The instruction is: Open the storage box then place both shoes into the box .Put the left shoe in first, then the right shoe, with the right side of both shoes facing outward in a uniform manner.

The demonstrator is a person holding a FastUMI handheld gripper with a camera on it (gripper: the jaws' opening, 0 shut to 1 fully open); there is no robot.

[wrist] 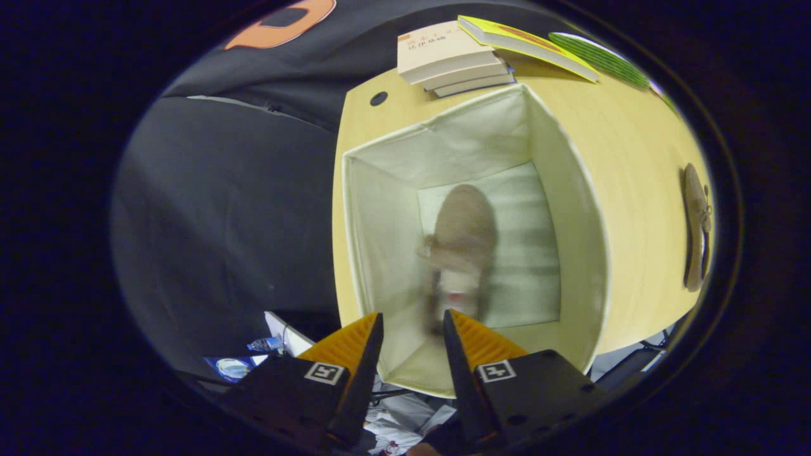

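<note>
Shoe (461, 244) lies blurred inside the open storage box (570, 209), just beyond the released hand-held gripper (413, 329).

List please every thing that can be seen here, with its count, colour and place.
box: 1, cream, open, on the table just ahead of the claw
shoe in box: 1, tan, blurred, on the box floor beyond the fingers
shoe on table: 1, tan, right of the box
table: 1, light wood, under the box
books: a stack, beige, behind the box; yellow and green ones beside it
bottle: 1, clear, on the floor left of the claw
claw: 1, fingers apart, nothing between them
</note>
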